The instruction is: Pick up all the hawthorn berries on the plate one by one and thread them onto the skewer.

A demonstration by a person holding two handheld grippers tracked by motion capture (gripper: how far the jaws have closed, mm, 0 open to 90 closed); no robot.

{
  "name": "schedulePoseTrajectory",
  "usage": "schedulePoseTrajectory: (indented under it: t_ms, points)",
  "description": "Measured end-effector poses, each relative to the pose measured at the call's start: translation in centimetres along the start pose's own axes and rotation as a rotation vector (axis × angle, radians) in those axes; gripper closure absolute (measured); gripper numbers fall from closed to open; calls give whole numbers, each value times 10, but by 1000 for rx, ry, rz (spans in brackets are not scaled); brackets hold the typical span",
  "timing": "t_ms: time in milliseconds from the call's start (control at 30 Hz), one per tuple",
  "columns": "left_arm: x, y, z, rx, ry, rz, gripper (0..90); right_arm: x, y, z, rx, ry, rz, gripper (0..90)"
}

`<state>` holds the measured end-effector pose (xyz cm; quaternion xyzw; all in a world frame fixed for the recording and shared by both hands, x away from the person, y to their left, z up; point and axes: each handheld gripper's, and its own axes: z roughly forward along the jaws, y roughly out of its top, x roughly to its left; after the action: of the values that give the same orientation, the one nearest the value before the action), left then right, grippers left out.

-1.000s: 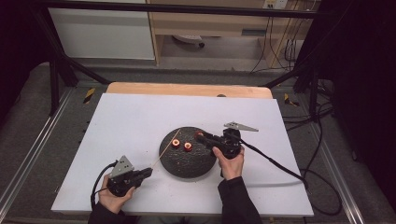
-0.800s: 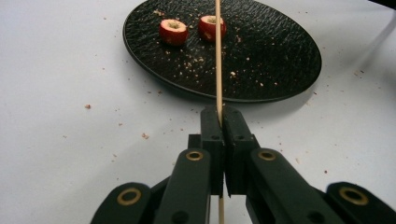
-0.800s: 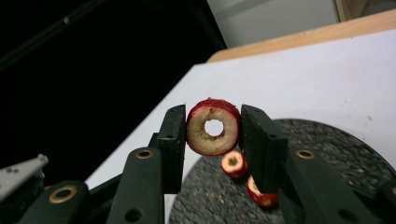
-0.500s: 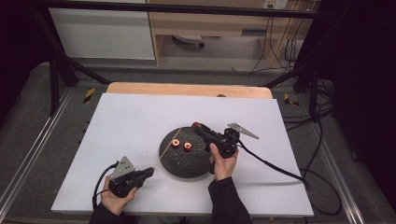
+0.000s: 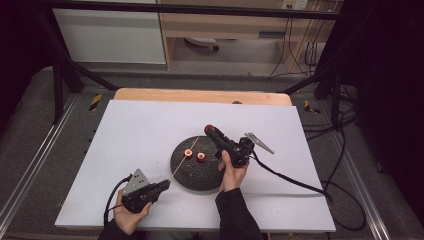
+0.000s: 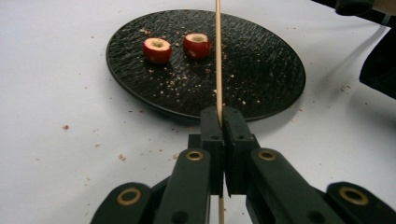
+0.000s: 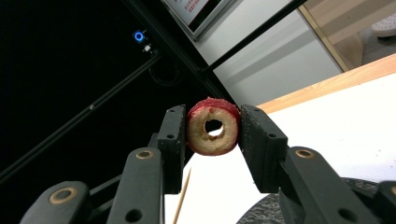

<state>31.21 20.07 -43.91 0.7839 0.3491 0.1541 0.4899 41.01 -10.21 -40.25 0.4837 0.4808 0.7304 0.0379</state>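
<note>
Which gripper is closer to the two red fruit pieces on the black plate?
Right. The right gripper hangs just beyond the fruit pieces; the left gripper sits off the plate's near edge.

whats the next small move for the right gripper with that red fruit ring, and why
Probably ease the right gripper down toward the tip of the thin wooden skewer, lining the hole up with it. The cored red fruit ring is clamped there, hole open through the middle, and the left gripper is shut on the skewer, which slants over the round black plate with two more cored red pieces.
</note>
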Motion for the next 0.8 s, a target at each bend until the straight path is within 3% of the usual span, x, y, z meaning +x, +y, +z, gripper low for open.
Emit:
schedulePoseTrajectory:
  t_ms: [367, 800]
  points:
    - [-5, 1, 4, 3, -11, 3, 879, -1, -12, 2, -47, 20, 4, 628]
    - [-7, 1, 5, -3, -10, -2, 880, -2, -21, 3, -54, 40, 14, 629]
